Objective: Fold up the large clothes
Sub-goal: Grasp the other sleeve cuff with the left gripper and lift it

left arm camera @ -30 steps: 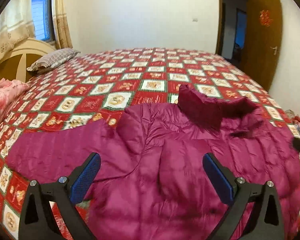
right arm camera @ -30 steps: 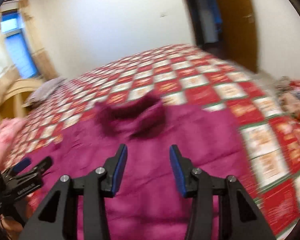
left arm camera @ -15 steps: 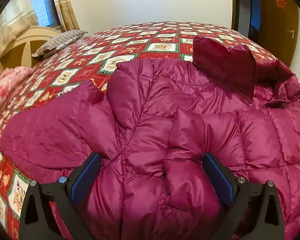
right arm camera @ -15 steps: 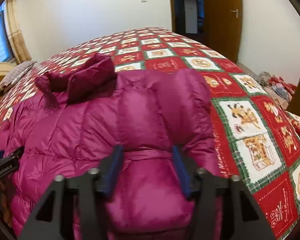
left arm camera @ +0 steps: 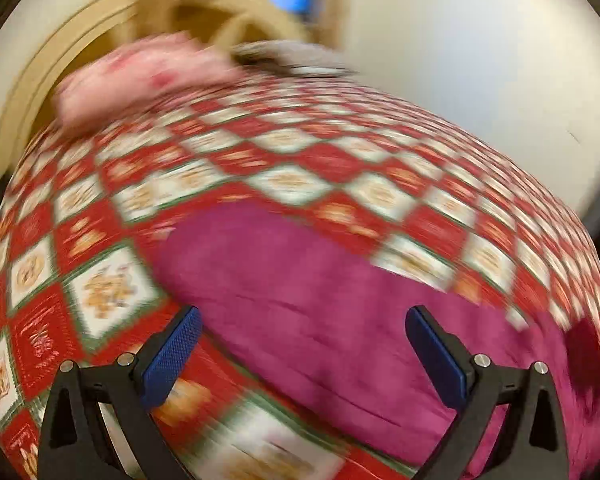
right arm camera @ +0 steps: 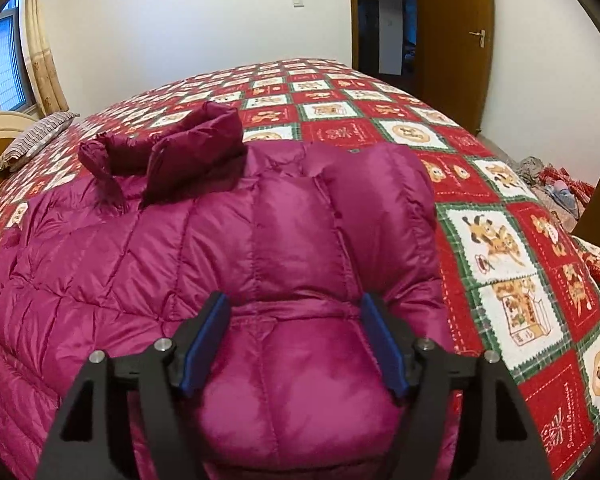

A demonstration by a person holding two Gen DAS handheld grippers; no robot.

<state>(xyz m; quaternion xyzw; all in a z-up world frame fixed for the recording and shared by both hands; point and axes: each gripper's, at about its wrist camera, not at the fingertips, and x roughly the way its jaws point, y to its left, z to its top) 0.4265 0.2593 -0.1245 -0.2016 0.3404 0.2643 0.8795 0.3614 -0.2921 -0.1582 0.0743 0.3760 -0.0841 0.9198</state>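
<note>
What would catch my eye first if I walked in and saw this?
The shiny magenta puffer jacket, spread on the near part of the bed, collar toward the far wall. Under it lies a loud red, white and green patchwork quilt. The right hand-held gripper straddles a puffy fold at the jacket's near edge.

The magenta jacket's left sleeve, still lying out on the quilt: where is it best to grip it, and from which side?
Probably near the cuff end of the sleeve, coming down from above with fingers astride its width; it lies flat and extended, so lifting the end should fold it over the body.
</note>
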